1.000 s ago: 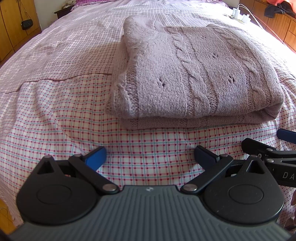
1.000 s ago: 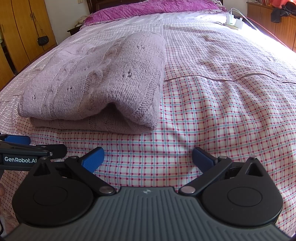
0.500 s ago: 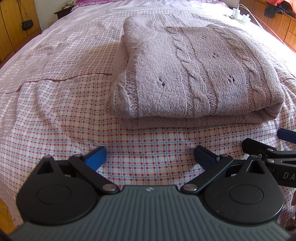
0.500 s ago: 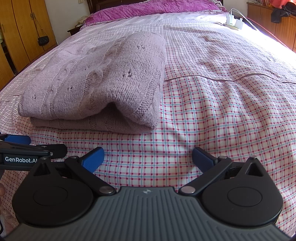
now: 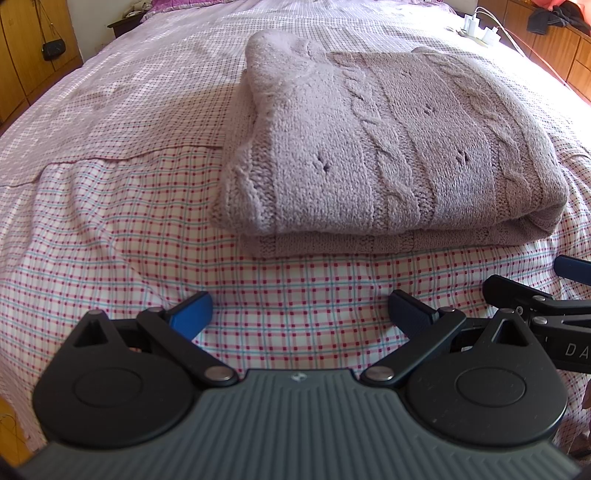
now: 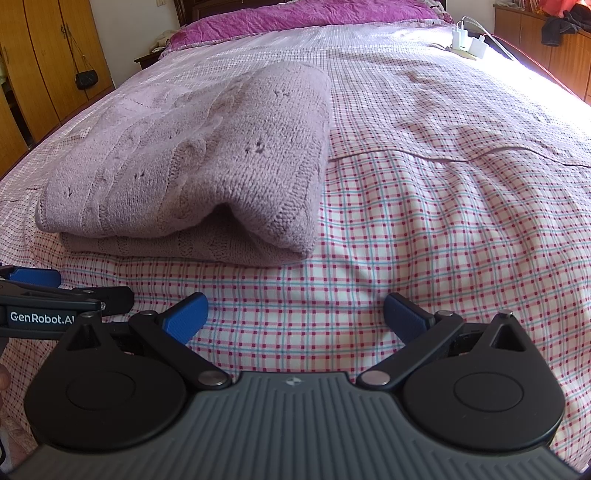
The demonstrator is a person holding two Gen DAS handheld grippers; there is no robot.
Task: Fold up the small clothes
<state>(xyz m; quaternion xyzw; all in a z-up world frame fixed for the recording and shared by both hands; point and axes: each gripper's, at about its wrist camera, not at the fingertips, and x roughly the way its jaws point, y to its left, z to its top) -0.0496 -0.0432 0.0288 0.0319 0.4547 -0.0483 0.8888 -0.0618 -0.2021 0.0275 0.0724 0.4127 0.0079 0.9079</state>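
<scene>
A mauve cable-knit sweater [image 5: 388, 147] lies folded in a thick rectangle on the checked bedsheet [image 5: 110, 229]. In the right wrist view the same sweater [image 6: 192, 162] sits left of centre, its folded edge facing me. My left gripper [image 5: 300, 310] hovers over the sheet just short of the sweater's near edge, open, nothing between its blue pads. My right gripper [image 6: 294, 314] is open too, over bare sheet to the right of the sweater. Each gripper shows at the edge of the other's view: the right gripper [image 5: 554, 295] and the left gripper [image 6: 48, 295].
The bed [image 6: 443, 110] stretches far ahead, with a purple cover [image 6: 295, 22] at its head. White chargers with cables [image 6: 467, 46] lie at the far right edge. Wooden wardrobes [image 6: 48, 66] stand on the left, a wooden cabinet [image 6: 554, 48] with dark clothes on the right.
</scene>
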